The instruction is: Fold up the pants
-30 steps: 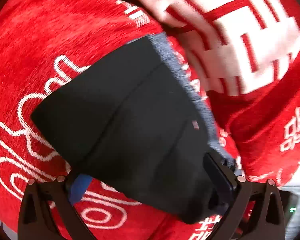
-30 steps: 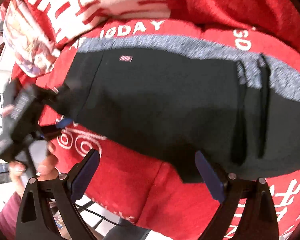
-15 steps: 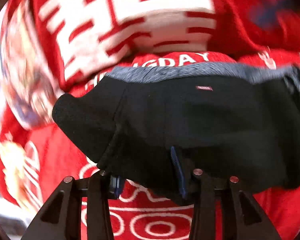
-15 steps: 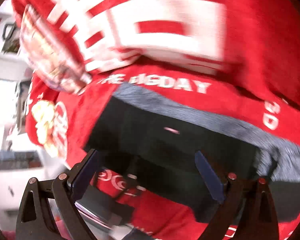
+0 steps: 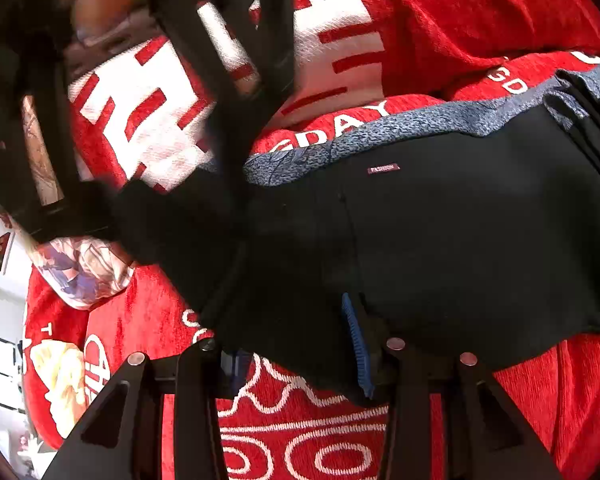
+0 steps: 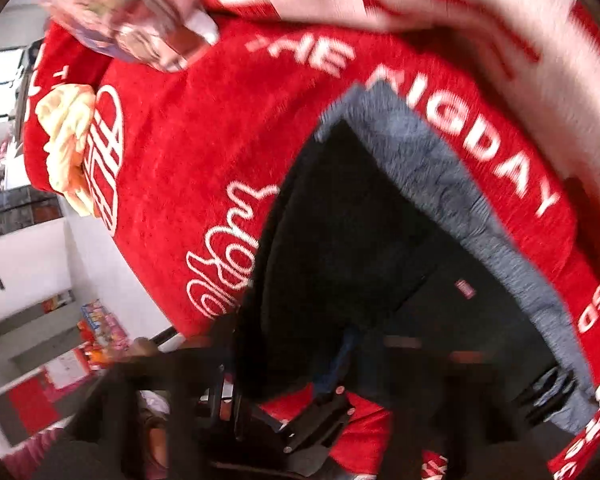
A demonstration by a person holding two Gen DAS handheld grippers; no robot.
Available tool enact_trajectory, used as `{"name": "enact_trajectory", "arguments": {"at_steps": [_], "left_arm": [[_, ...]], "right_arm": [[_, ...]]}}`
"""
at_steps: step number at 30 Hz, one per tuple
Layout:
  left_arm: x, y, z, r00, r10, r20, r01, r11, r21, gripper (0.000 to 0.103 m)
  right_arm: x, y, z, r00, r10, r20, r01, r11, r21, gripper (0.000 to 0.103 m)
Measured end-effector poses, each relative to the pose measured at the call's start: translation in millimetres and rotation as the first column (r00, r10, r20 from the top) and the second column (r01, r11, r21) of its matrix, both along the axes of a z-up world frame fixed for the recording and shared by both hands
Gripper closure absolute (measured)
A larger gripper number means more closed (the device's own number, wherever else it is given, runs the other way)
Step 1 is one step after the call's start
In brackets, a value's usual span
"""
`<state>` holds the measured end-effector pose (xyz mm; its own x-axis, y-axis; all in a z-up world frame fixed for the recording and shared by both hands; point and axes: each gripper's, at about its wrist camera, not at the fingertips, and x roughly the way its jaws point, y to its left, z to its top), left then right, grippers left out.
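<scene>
pants (image 5: 440,240) flat on blanket (image 5: 320,420), unfolded | left gripper (image 5: 296,356) clenched on near hem | right gripper (image 6: 340,360) closing on cloth | folds left

A bed under a red blanket (image 5: 480,400) is carrying black pants (image 5: 440,240), a red-and-white pillow (image 5: 332,40) lying beside them

1. The pants (image 5: 440,232) are black, with a mottled blue-grey waistband (image 5: 380,136) and a small red label (image 5: 384,168).
2. The blanket (image 6: 204,152) under them is bright red with white lettering and looping white script.
3. The left hand-held gripper (image 5: 296,356) is black with blue pads (image 5: 356,344).
</scene>
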<state>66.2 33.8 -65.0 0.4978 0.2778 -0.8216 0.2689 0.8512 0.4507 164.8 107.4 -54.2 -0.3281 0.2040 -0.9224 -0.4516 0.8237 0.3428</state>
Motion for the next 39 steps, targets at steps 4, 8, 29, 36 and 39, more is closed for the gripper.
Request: {"name": "enact_trajectory", "arguments": {"at_steps": [4, 8, 29, 36, 39], "left_arm": [[-7, -8, 12, 0.999, -0.029, 0.024, 0.029, 1.0, 0.002, 0.06], [-12, -28, 44, 0.996, -0.065, 0.068, 0.067, 0.997, -0.027, 0.06], [-40, -293, 102, 0.915, -0.389, 0.109, 0.401, 0.907, -0.126, 0.06], [-56, -361, 41, 0.893, -0.449, -0.011, 0.447, 0.891, -0.084, 0.06], [-64, -371, 29, 0.88, -0.475, -0.024, 0.473, 0.88, -0.049, 0.06]], "right_arm": [[-4, -16, 10, 0.999, -0.01, 0.03, 0.008, 0.999, 0.052, 0.084], [-8, -60, 41, 0.996, -0.076, 0.046, 0.067, 0.982, 0.174, 0.085], [-71, -430, 102, 0.828, -0.56, 0.045, 0.451, 0.711, 0.539, 0.084], [-87, -502, 30, 0.761, -0.647, -0.043, 0.572, 0.639, 0.514, 0.084], [-92, -517, 3, 0.735, -0.67, -0.101, 0.616, 0.599, 0.512, 0.083]]}}
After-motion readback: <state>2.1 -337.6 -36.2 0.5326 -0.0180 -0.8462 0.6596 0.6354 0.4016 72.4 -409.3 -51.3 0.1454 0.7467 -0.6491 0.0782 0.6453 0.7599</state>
